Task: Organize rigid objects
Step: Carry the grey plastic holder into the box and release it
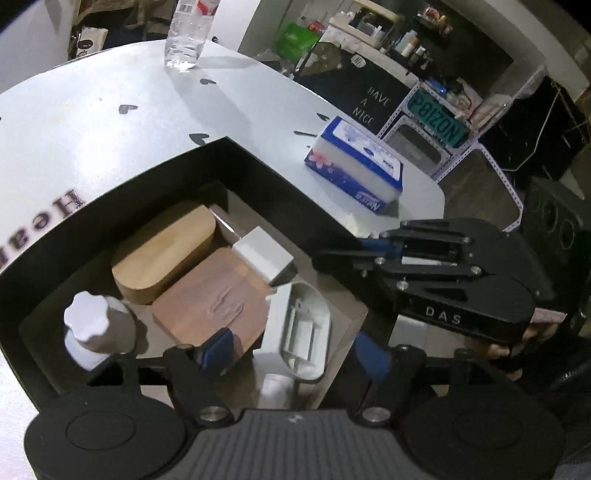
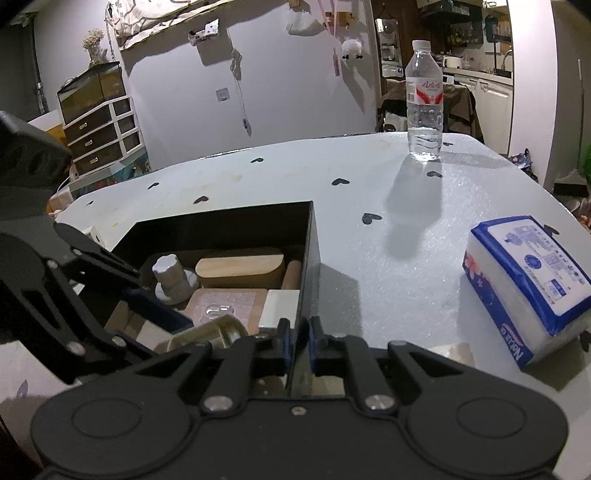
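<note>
Left claw (image 1: 295, 354): spread, nothing pinched, poised over the black box (image 1: 258, 162). Right claw (image 2: 298, 341): pinching the box's side wall. Box contents: white soap dish (image 1: 299, 332), brown pad (image 1: 214, 302), wooden oval case (image 1: 166, 254), white adapter (image 1: 264, 254), white-capped jar (image 1: 96, 328). Counter (image 1: 110, 122), outward: tissue pack (image 1: 356, 162) near the corner; water bottle (image 1: 188, 33), far edge. Counter lettering: "Hea".

- Glossy black open-topped box (image 1: 258, 162), smooth-walled; its wall mirrors the table
- Pale rounded wooden block (image 1: 166, 254), matt, fine grain; beside it a reddish-brown wooden board (image 1: 207, 314), smooth
- White plastic charger cube (image 1: 264, 254), satin
- Clear ribbed plastic water bottle (image 2: 424, 107)
- Tissue pack in shiny blue-and-white plastic film (image 2: 528, 284)
- White tablecloth with black hearts (image 2: 369, 240), finely pebbled
</note>
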The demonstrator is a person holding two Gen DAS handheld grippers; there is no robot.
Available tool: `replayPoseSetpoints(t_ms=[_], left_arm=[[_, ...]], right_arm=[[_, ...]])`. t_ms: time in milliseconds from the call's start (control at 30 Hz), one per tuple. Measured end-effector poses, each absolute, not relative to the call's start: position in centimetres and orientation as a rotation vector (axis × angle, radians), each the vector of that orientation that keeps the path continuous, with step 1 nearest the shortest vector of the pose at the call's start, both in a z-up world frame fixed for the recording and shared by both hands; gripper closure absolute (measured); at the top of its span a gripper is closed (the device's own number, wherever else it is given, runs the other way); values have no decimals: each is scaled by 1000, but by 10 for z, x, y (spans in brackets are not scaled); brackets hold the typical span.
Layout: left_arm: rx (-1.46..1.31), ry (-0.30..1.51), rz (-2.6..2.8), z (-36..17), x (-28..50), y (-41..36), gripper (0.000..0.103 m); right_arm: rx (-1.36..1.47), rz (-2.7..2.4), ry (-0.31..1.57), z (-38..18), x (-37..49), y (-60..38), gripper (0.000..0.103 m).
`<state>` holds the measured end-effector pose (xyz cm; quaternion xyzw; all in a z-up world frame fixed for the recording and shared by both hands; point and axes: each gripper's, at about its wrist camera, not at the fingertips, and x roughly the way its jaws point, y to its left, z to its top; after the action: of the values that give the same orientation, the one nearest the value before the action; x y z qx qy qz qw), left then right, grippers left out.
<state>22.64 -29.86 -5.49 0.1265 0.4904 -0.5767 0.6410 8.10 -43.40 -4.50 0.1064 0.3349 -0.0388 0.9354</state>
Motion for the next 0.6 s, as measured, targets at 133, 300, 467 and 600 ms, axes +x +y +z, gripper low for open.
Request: replayPoseSetpoints(t_ms=[133, 300, 467, 600], left_arm=[[302, 1087, -1300, -50, 228, -295, 49], [303, 1033, -1225, -40, 239, -283, 51], [345, 1045, -1192, -45, 245, -285, 51], [359, 1040, -1224, -50, 239, -296, 51]], right_arm=[[225, -76, 693, -45, 82, -435, 92], [227, -72, 701, -44, 83, -436, 92], [224, -75, 709, -43, 85, -436, 92], [227, -77, 713, -43, 86, -436, 92]])
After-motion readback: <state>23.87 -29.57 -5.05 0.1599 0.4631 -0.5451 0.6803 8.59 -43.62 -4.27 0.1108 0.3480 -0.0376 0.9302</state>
